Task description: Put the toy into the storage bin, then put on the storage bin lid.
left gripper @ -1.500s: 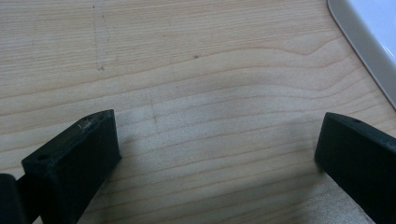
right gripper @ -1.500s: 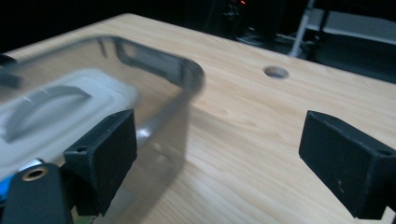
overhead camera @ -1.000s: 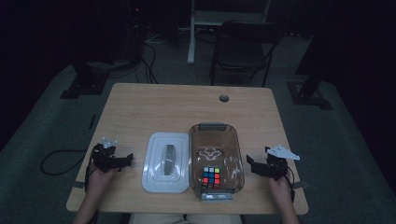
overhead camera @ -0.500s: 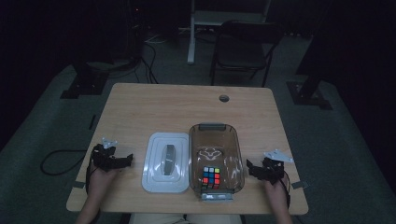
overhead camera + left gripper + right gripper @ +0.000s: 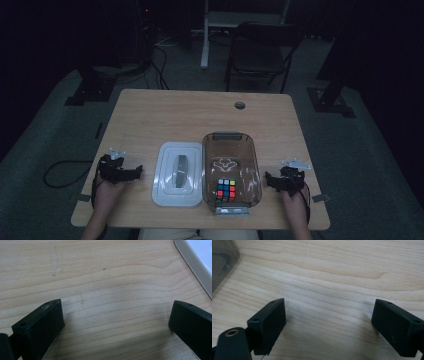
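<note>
From above, a person rests the left gripper (image 5: 134, 172) beside a white lid (image 5: 176, 174) and the right gripper (image 5: 270, 181) beside a clear brown box (image 5: 230, 150) holding a colour cube (image 5: 226, 189). The left gripper view shows jaws spread wide over bare wooden table (image 5: 105, 290). The right gripper view shows the same, empty.

High view is dim and underexposed; floor and room behind fall to near black, only the table (image 5: 200, 115) catches light from overhead. Soft, a bit grainy, detail smeared. Both gripper views are bright and even, wood grain sharp mid-frame, jaws at the bottom edge slightly soft. Soft shadows sit under the jaws. No glare.
</note>
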Demonstrator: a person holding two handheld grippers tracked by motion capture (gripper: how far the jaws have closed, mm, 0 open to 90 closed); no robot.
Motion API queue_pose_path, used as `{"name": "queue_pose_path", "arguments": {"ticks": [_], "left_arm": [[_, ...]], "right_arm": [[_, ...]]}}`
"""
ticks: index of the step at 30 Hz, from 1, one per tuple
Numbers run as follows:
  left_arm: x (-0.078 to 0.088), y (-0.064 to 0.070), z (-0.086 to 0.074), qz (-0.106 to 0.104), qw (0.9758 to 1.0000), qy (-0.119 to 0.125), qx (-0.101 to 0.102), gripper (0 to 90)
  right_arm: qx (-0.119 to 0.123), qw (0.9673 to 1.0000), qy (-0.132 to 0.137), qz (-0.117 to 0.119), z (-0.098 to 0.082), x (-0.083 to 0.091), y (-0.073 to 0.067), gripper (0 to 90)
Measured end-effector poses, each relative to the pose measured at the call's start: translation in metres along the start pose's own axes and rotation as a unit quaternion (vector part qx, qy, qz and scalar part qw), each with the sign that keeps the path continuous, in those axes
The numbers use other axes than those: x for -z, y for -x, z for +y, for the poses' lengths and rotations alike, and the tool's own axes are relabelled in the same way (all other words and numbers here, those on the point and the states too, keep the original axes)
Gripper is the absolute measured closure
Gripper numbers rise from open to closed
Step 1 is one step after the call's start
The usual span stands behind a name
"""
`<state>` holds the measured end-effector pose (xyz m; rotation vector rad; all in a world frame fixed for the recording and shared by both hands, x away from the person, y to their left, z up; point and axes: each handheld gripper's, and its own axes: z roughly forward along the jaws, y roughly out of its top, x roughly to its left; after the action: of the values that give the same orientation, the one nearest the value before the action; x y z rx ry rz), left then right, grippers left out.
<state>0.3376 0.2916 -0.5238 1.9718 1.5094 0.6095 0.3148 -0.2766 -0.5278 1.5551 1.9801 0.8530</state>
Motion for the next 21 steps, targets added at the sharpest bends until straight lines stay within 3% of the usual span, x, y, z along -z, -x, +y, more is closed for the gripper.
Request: {"name": "queue_pose_path", "arguments": {"ticks": [11, 21], "left_arm": [[0.0, 0.0, 0.0, 0.0, 1.0, 0.0, 0.0, 0.6], [0.012, 0.001, 0.003, -0.012, 0.9996, -0.003, 0.024, 0.6]], "right_arm": [[0.0, 1.0, 0.0, -0.001, 0.0, 0.0, 0.0, 11.9], [0.0, 1.0, 0.0, -0.001, 0.0, 0.0, 0.0, 11.9]]}}
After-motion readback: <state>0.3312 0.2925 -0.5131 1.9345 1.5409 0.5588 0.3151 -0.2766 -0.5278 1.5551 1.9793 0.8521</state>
